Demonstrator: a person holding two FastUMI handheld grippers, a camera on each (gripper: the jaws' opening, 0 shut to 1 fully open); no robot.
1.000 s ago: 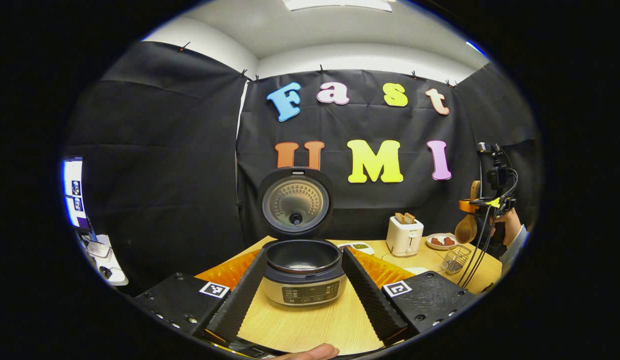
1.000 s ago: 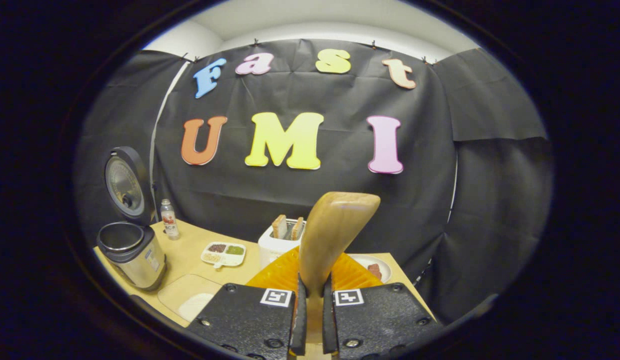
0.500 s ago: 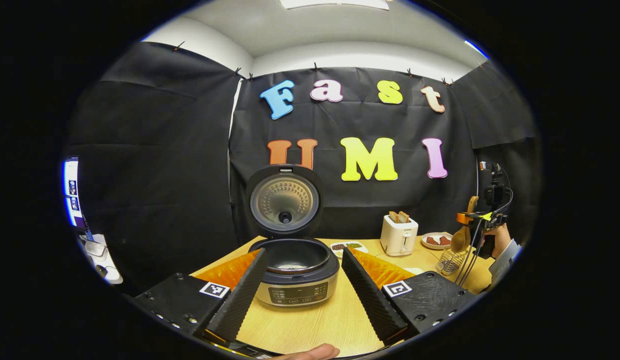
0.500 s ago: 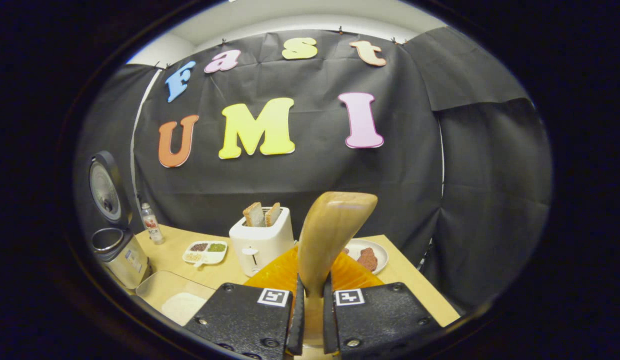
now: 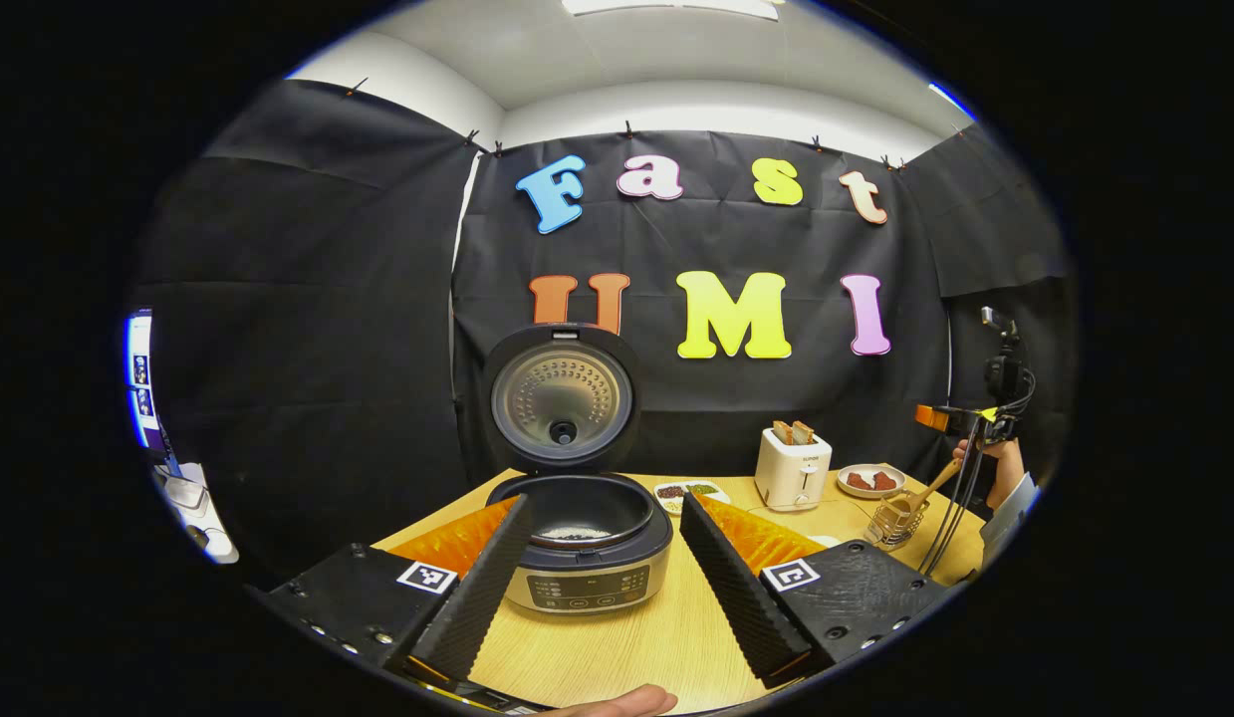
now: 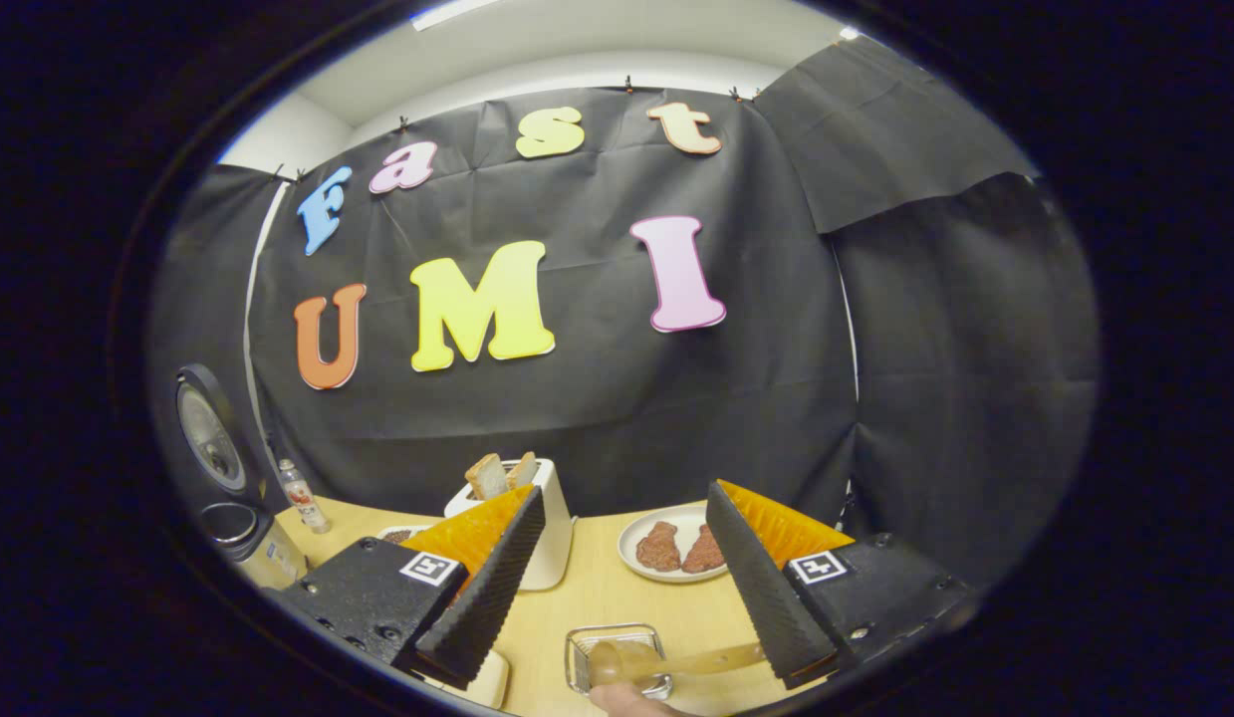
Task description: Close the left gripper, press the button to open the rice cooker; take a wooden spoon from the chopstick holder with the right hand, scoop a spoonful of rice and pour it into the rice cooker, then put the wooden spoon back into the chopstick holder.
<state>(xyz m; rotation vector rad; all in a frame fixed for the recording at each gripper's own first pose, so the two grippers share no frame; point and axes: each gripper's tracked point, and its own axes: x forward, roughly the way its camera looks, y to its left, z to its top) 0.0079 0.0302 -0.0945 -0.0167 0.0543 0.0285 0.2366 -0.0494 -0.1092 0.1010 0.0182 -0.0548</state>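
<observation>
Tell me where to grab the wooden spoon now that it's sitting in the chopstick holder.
Grip the wooden spoon by its free handle, which leans out of the chopstick holder towards the open right gripper. Come from above, fingers across the handle; its bowl sits down inside the wire holder, so that end is boxed in.

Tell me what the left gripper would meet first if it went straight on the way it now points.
Most likely the rice cooker. It stands on the table ahead of the open left gripper, framed between its two fingers, lid raised. Depth is hard to judge through the fisheye, but nothing shows between the fingers and the cooker's front.
</observation>
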